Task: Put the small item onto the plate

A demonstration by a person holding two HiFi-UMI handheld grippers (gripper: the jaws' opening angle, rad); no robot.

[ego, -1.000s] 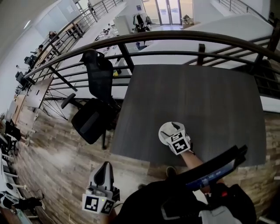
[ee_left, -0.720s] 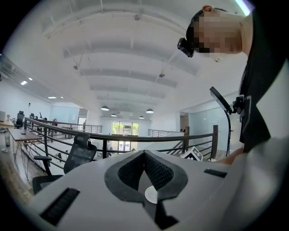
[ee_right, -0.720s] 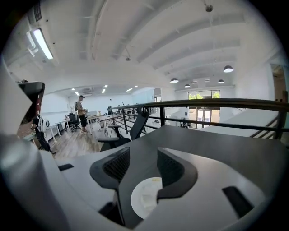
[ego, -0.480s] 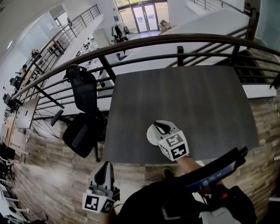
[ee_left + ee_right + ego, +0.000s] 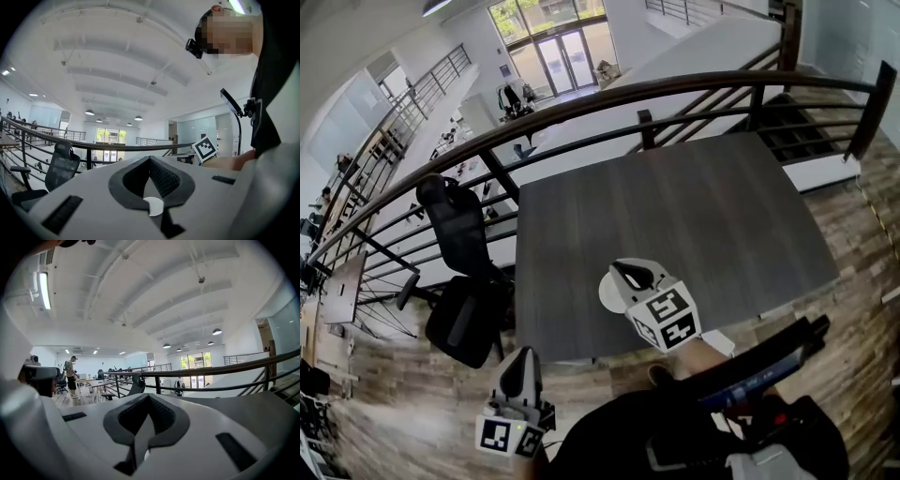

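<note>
Up comes the right gripper [image 5: 628, 275], risen off the near left part of the table [image 5: 703, 206] and looming larger in the head view, pointing roughly level toward the railing [image 5: 581, 101]. Its jaws have just been closing and now sit pressed together, with nothing between them in its own view. The left gripper [image 5: 523, 361] hangs low beyond the table's near left corner, over the plank floor [image 5: 384, 375], its jaws also pressed together and empty.

The white plate [image 5: 606, 292] peeks out from under the right gripper, close to the near edge and toward the left corner; only a crescent of rim shows. And the small item? No view shows it. It may lie on the plate beneath the gripper, but I cannot tell. Being small, it is probably light and best pinched across its narrowest sides, and it might skid on a smooth plate.

The table is dark, matte and grained. A black office chair [image 5: 459, 272] stands off its left edge, and past the railing lies an open office hall.
</note>
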